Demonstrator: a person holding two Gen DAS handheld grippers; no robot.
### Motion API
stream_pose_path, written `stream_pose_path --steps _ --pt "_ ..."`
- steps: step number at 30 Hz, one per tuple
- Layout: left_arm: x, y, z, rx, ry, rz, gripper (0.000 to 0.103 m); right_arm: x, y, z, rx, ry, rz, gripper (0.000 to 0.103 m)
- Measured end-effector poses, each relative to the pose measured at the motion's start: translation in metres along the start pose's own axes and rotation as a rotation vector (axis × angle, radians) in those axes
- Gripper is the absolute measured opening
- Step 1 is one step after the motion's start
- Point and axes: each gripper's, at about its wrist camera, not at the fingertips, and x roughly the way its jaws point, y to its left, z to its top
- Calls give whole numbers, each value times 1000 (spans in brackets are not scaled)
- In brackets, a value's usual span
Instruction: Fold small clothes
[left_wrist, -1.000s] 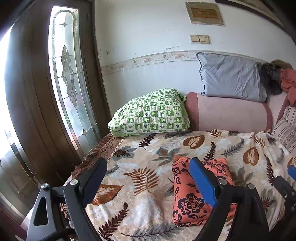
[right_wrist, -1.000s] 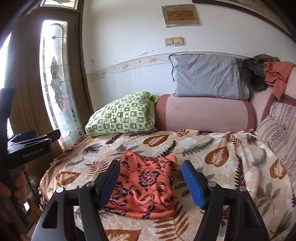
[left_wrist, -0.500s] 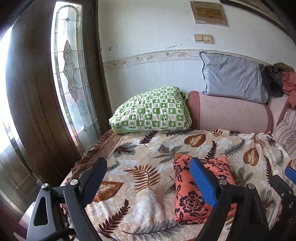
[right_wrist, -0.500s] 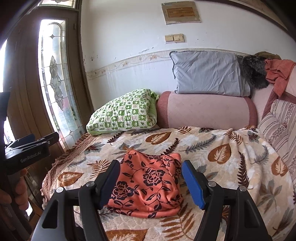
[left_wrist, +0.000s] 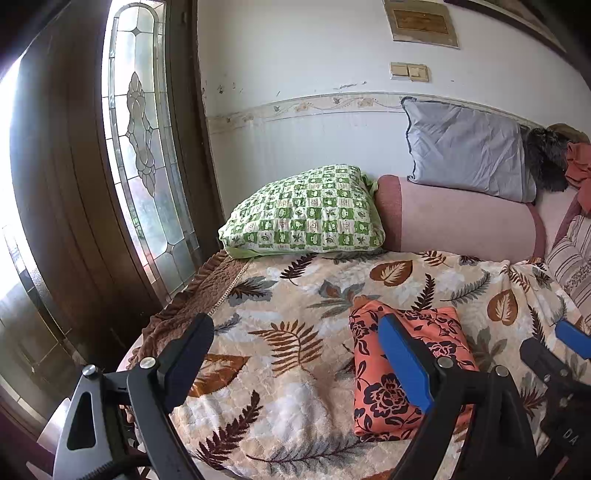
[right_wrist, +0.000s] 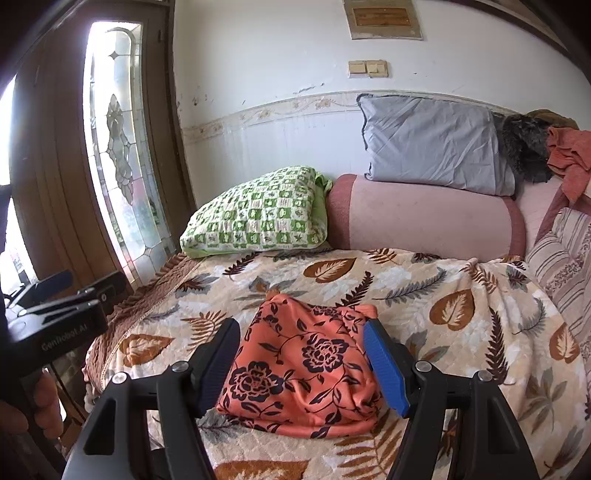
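Observation:
An orange garment with dark flowers lies folded into a compact bundle on the leaf-print bedspread; it also shows in the left wrist view, partly behind the blue finger. My right gripper is open and empty, held just above and in front of the bundle, its fingers framing it. My left gripper is open and empty, to the left of the bundle over bare bedspread. The left gripper body shows at the left edge of the right wrist view.
A green checked pillow, a pink bolster and a grey pillow lie at the head of the bed. A striped cushion is at the right. A wooden door with a stained-glass pane stands left of the bed.
Both grippers have drawn back and risen slightly from the bundle. The garment has not moved and both grippers stay open.

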Motion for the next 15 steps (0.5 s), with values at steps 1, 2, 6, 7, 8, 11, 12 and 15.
stream_pose_path --steps 1,2,6,7,8,11,12,15 --pt "0 0 0 -1 0 1 91 0 0 -2 1 4 -1 73" --pt "0 1 -1 -3 -1 0 91 1 0 -4 3 10 -1 73" --pt "-2 1 -3 -3 1 -5 91 2 -2 -9 20 22 -1 73" --pt "-2 1 -3 -2 2 -6 91 2 -3 -9 24 21 -1 73" --pt "-3 1 -4 -2 2 -7 91 1 -3 -10 25 21 -1 73" --pt "-4 1 -4 -2 1 -7 91 2 -4 -10 23 21 0 73" --pt "-4 1 -4 -2 2 -8 91 2 -4 -10 22 21 0 73" --pt "-4 1 -4 -3 4 -7 91 1 -4 -11 20 24 1 73"
